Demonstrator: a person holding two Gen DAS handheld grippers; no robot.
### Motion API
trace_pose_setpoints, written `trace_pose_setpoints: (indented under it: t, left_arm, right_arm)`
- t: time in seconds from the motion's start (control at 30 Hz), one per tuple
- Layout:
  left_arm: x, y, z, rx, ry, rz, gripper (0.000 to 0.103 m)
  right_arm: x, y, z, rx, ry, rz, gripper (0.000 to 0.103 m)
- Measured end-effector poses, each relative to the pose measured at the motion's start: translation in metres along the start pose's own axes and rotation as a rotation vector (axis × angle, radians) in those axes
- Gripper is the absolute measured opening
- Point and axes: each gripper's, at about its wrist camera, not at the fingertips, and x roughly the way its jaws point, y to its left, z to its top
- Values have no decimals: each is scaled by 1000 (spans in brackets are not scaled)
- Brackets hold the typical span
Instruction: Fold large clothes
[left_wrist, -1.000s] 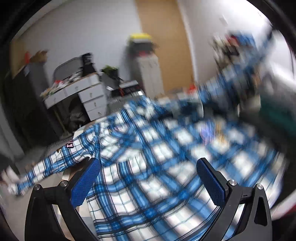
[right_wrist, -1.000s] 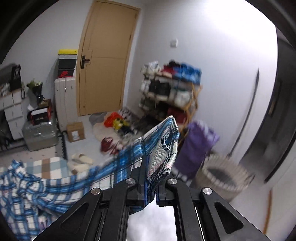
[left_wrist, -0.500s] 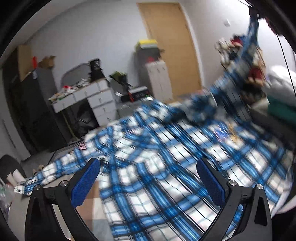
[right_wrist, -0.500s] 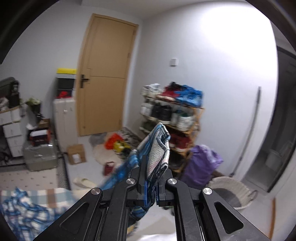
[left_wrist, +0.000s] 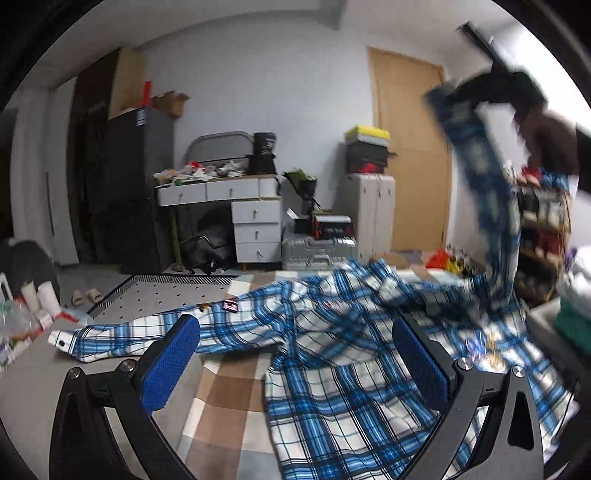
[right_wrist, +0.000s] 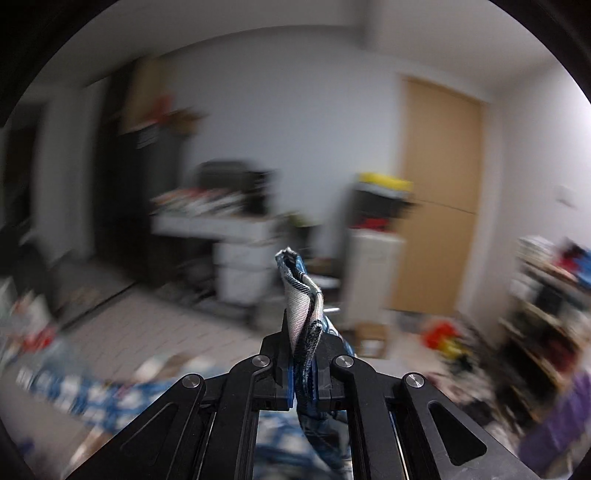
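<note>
The left gripper (left_wrist: 295, 363), jaws spread wide, holds nothing. Past it one plaid shirt (left_wrist: 332, 354) lies on the checked mat (left_wrist: 225, 402), one sleeve lifted, apparently by the blurred right gripper (right_wrist: 303, 373), pinching its cuff (right_wrist: 301, 291).

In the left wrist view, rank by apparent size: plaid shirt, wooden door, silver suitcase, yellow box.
1. plaid shirt, though it lies nearest the camera
2. wooden door
3. silver suitcase
4. yellow box
</note>
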Motion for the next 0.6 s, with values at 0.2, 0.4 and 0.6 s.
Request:
trace_pose_setpoints:
  t: [0.2, 0.4, 0.6]
  left_arm:
    - [-10, 23, 6, -112, -67, 22, 102]
    - [0, 28, 5, -147, -55, 11, 102]
    - [-6, 28, 6, -128, -104, 11, 102]
  right_arm:
    - [110, 133, -115, 6, 295, 275, 6]
    - [161, 174, -237, 146, 599, 355, 9]
    - [127, 157, -272, 365, 631, 517, 90]
